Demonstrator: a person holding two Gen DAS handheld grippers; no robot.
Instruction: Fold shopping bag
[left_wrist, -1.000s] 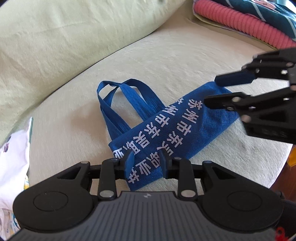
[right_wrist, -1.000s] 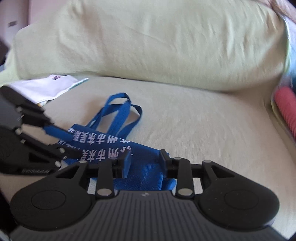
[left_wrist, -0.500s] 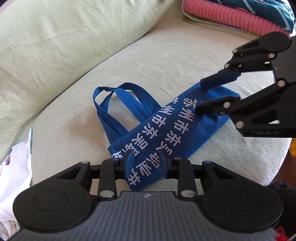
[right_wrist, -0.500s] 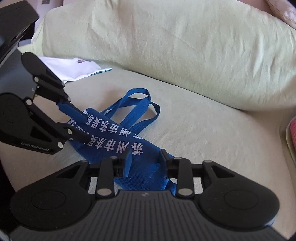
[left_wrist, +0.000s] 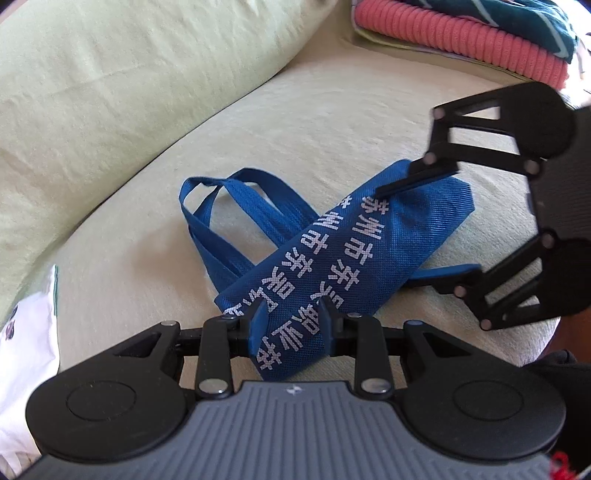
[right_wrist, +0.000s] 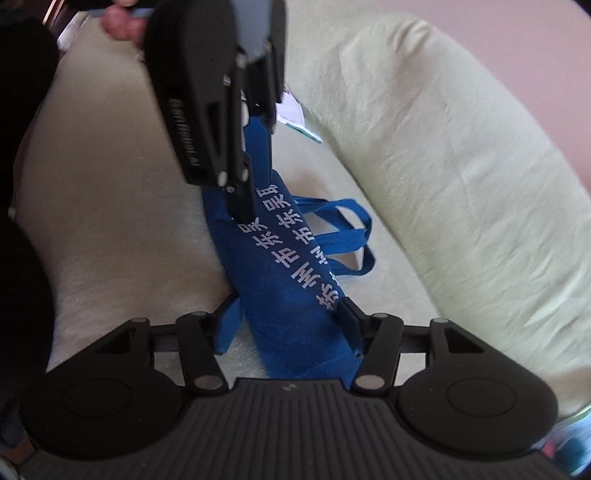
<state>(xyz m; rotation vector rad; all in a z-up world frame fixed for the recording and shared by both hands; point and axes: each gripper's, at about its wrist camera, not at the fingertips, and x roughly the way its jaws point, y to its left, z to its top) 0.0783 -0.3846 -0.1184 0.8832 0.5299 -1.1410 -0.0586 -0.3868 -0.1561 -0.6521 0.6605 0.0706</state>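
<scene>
Sofa seat cushion (left_wrist: 332, 122) carries everything: pale green, soft, so nothing I press on it gets a hard crease. Back cushion (left_wrist: 122, 85) behind, folded pink and teal laundry (left_wrist: 461, 48) at the far corner, white printed cloth (left_wrist: 26, 354) at my left edge; all well apart from the work. Shopping bag (left_wrist: 362, 254) lies mid-seat, already narrowed to a long blue strip with white lettering up, its handles (left_wrist: 236, 214) splayed out to the side on the cushion. My left tool (left_wrist: 290, 319) is clamped on the near end of the strip, pads pressing the fabric from both sides. My right tool (left_wrist: 424, 229) sits at the far end with its jaws opening: strip lies between them, one finger (right_wrist: 227, 328) stands clear of the cloth, the other runs along the bag's edge, so I'd call that end released, not gripped. My read: the far end is being laid down after a fold, next is a regrip for a lengthwise fold. To do it well: keep the left clamp firm as anchor, let the right clear fully before moving so it doesn't drag the layers open, tuck the handles onto the strip first, then bring end to end with edges aligned. Non-woven fabric springs back; press flat before letting go.
</scene>
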